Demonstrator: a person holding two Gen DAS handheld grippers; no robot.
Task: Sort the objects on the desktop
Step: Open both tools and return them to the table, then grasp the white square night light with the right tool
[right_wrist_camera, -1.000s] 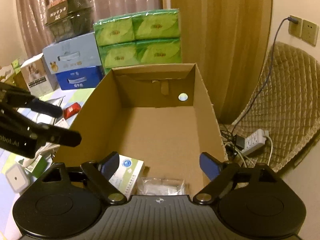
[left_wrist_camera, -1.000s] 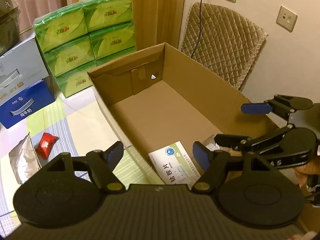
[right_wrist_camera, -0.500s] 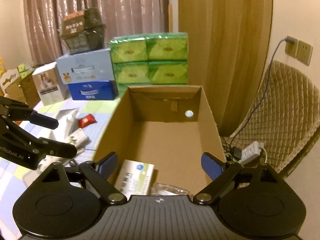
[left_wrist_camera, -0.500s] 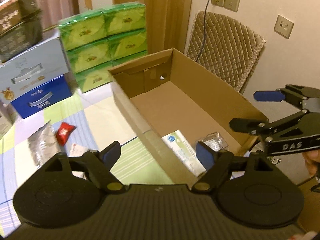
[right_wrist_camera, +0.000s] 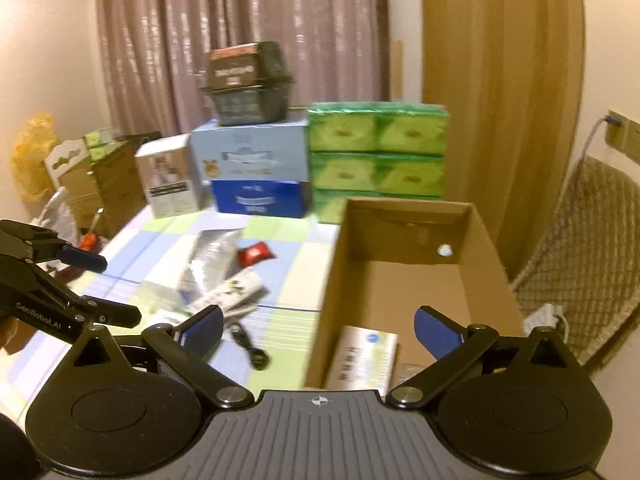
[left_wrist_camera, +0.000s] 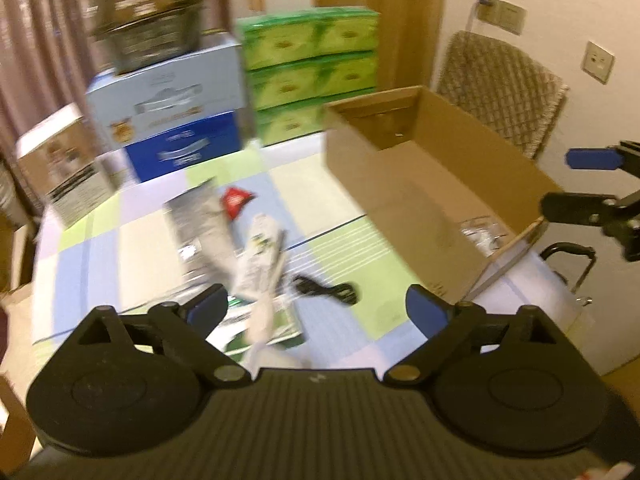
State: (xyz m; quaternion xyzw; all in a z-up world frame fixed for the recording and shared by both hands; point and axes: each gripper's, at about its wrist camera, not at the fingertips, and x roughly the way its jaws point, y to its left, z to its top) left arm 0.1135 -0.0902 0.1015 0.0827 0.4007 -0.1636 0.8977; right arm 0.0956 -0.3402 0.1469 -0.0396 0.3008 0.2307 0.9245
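Desktop objects wait in a loose heap near the middle of the tabletop, which has a checked cloth: a silver foil pouch, a small red sachet, a white printed packet lying partly over a flat green-and-white box, and a black cable just beside them. I judge all of these to be light. The pouch and the packets look soft and will crumple, so it is better to pinch them across a flat middle part or a sealed edge. The foil may be slippery. The cable is limp, and a hold on its bundled middle should keep it from trailing.

To the right of the heap stands the cardboard box, open on top. A white medicine box and a clear plastic bag already lie in its near end.

Left gripper hovers over the heap, and its jaws are opening with nothing between them. Right gripper is above the near wall of the cardboard box, and its jaws are also opening and hold nothing.
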